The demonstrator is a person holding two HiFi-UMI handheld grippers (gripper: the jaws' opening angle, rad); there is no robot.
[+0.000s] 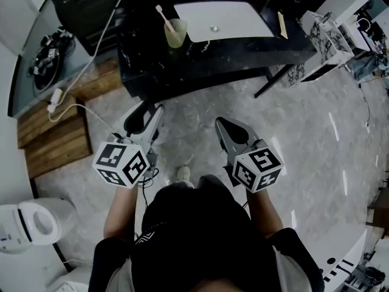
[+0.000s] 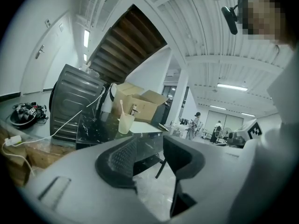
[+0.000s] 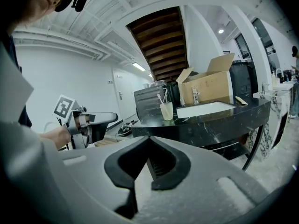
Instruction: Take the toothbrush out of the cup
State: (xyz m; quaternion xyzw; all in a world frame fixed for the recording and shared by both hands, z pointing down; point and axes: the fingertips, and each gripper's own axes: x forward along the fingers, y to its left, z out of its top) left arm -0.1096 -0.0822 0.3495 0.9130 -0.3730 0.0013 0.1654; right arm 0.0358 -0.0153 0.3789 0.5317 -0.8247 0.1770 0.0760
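A pale green cup [image 1: 175, 33] stands on the black counter [image 1: 231, 56], left of the white sink [image 1: 225, 20]. A pink-white toothbrush [image 1: 164, 16] leans in it, head up. Both grippers are held over the floor, well short of the counter. My left gripper [image 1: 146, 111] is open with nothing between its fingers; in its own view the cup [image 2: 125, 123] and toothbrush [image 2: 122, 107] are far ahead, above the left gripper's [image 2: 148, 148] gap. My right gripper [image 1: 225, 125] is shut and empty; the cup [image 3: 166, 111] shows far beyond the right gripper's [image 3: 148, 141] tips.
A cardboard box [image 3: 208, 85] and a tap stand behind the sink. A dark appliance [image 2: 72, 101] is at the counter's left. Wooden planks [image 1: 55, 132] with a white cable, and a white toilet [image 1: 30, 224], are to the left. The counter's thin leg [image 1: 276, 81] slants to the floor.
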